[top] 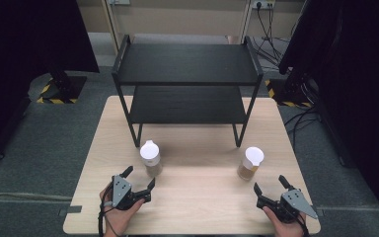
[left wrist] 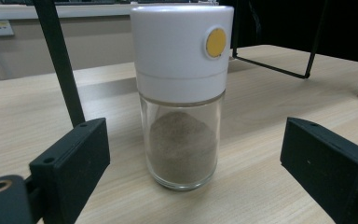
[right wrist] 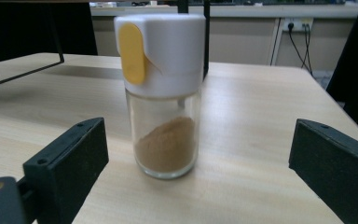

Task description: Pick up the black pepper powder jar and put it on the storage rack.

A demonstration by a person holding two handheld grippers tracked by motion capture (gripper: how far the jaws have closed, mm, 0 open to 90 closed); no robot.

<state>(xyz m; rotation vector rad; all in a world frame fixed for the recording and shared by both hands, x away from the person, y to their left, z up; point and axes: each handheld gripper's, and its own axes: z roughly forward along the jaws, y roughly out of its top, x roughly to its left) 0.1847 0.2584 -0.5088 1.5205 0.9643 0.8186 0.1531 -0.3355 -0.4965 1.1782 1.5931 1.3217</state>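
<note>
Two glass spice jars with white caps stand on the wooden table (top: 197, 197). The left jar (top: 151, 159) (left wrist: 182, 93) holds grey-brown powder and has a round yellow button on its cap. My left gripper (top: 139, 177) (left wrist: 191, 172) is open just in front of it, its jaws wide on either side and apart from the glass. The right jar (top: 250, 163) (right wrist: 163, 93) holds tan powder and has a yellow flip tab. Just short of that jar, my right gripper (top: 269, 185) (right wrist: 196, 172) is open too and holds nothing.
A black two-tier metal shelf (top: 187, 74) stands at the back of the table, its legs (top: 137, 134) close behind the jars. Dark curtains and stands flank the table. Cables and a wall socket (top: 263, 5) lie beyond on the grey floor.
</note>
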